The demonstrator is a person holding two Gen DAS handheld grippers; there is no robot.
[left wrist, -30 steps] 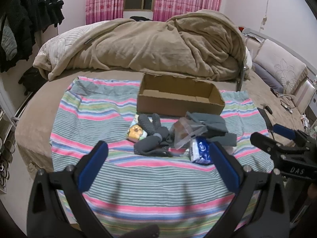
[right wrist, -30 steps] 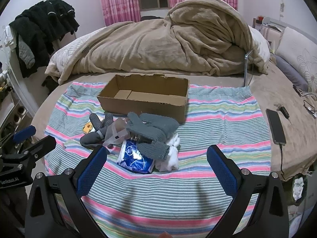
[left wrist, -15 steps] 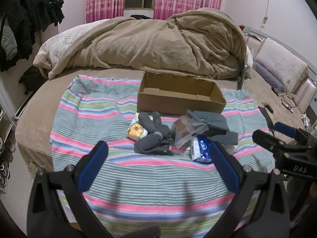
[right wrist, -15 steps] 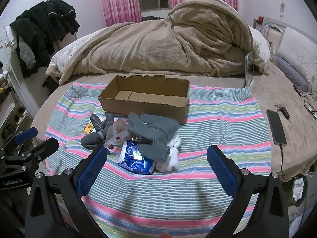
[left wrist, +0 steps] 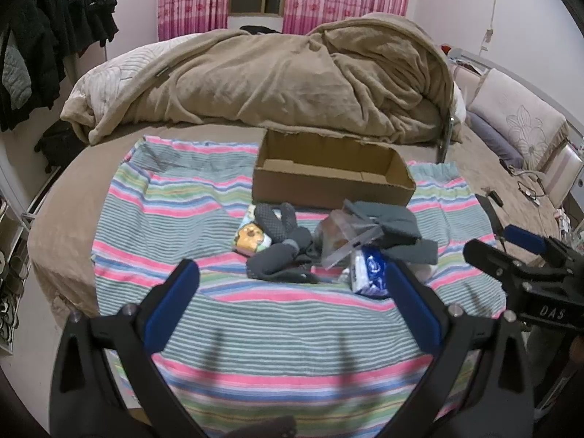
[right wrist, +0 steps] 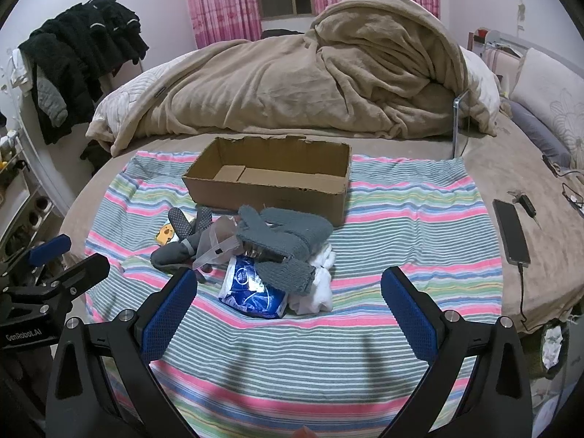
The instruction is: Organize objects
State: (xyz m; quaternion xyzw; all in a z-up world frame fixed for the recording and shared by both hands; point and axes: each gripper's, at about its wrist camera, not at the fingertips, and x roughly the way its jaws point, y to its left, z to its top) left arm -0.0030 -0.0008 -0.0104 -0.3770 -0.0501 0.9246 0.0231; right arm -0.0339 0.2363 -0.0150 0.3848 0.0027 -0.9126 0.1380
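An open, empty cardboard box stands on a striped cloth. In front of it lies a pile: dark grey gloves, grey-green knit gloves, a clear plastic container, a blue tissue pack, a yellow cartoon pack and a white cloth. My left gripper is open and empty, short of the pile. My right gripper is open and empty, just short of the tissue pack.
A heaped tan duvet lies behind the box. A phone on a cable lies to the right on the brown bedspread. Dark clothes hang at the left. Pillows lie at the right.
Both grippers have drifted slightly nearer the pile. Both stay open and empty; the objects have not moved.
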